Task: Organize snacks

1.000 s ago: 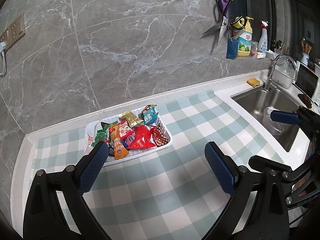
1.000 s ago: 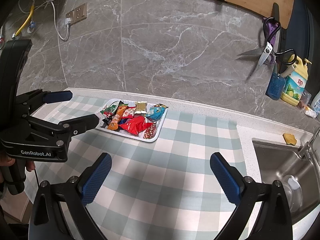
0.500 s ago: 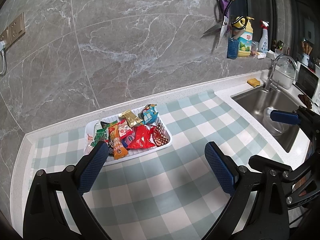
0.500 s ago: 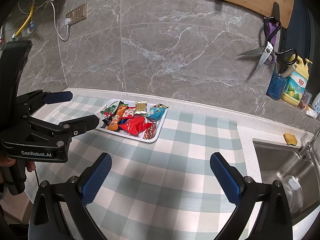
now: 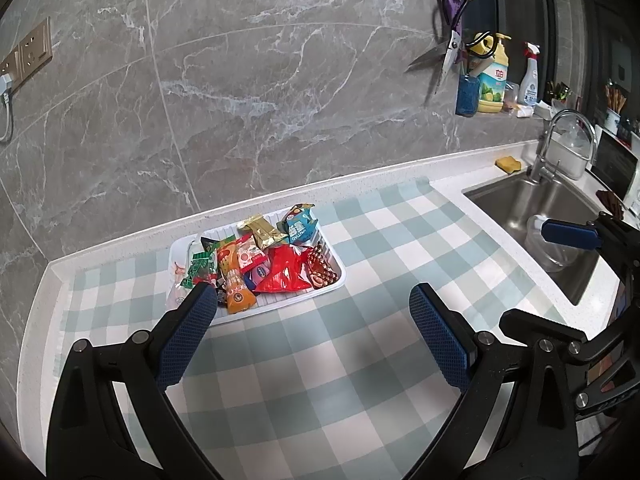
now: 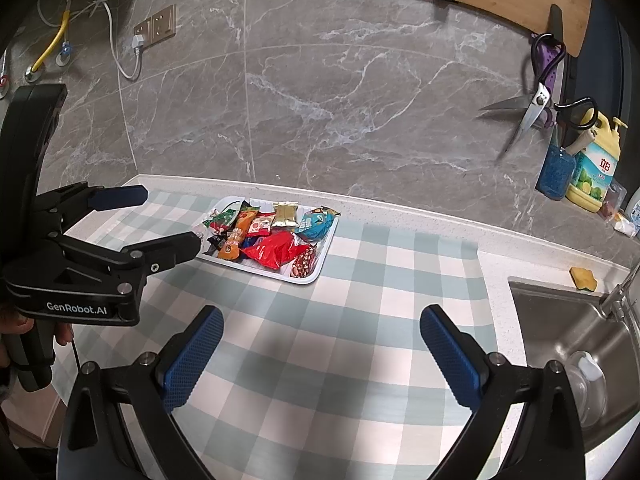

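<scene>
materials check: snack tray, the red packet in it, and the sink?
Tray: looks like white moulded plastic, matte, with a thin ribbed rim.
Red packet: glossy plastic film, going by its crinkles and sharp highlights.
Sink: brushed metal, likely stainless steel, grey with a soft streaky sheen.

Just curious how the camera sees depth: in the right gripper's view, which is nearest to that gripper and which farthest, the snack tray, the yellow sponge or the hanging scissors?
From the right gripper:
1. Snack tray, ahead on the checked mat, slightly left.
2. Yellow sponge, right, by the sink.
3. Scissors, high on the back wall, right.
</scene>
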